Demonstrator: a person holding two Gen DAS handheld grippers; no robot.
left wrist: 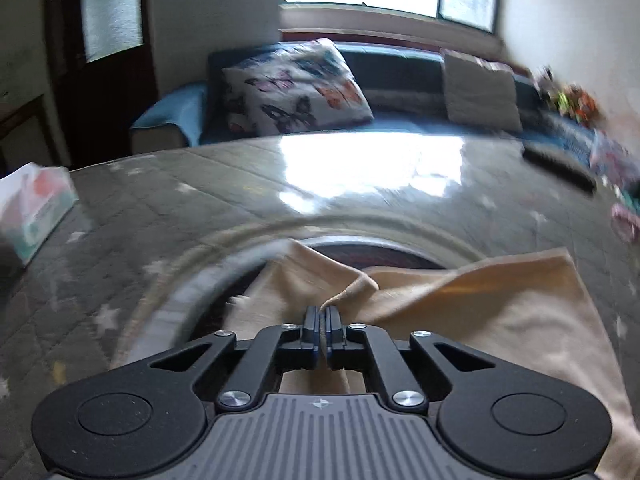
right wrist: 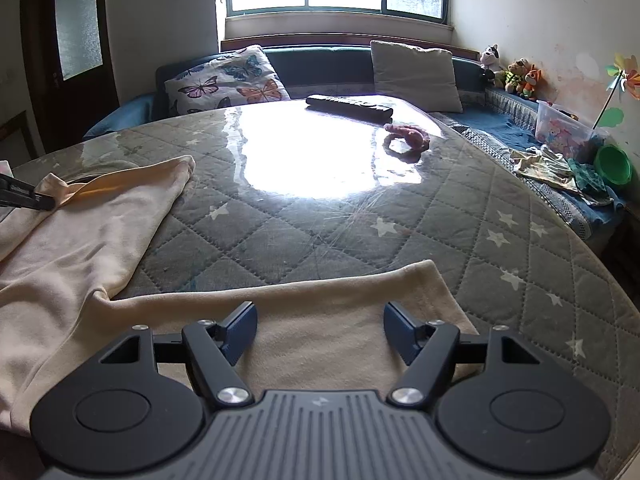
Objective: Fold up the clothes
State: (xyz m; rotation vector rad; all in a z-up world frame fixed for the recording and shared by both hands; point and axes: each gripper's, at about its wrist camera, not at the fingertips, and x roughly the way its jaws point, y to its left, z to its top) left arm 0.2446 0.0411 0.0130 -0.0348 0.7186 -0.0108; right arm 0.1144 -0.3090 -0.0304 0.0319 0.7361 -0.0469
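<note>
A cream garment [right wrist: 100,236] lies spread over the near left part of the quilted table [right wrist: 360,232]. My left gripper [left wrist: 321,312] is shut on a raised fold of this garment [left wrist: 460,304], lifting the edge off the table; the left wrist view is blurred by motion. In the right wrist view the left gripper's fingers [right wrist: 28,196] pinch the cloth at the far left. My right gripper [right wrist: 320,326] is open and hovers just above the garment's near right section, with nothing between its fingers.
A black remote [right wrist: 348,106] and a pink hair tie [right wrist: 408,138] lie at the table's far side. A tissue pack [left wrist: 34,204] sits at the left. A sofa with a butterfly cushion [right wrist: 228,82] stands behind. Clothes, a box and a green bowl [right wrist: 612,166] lie at the right.
</note>
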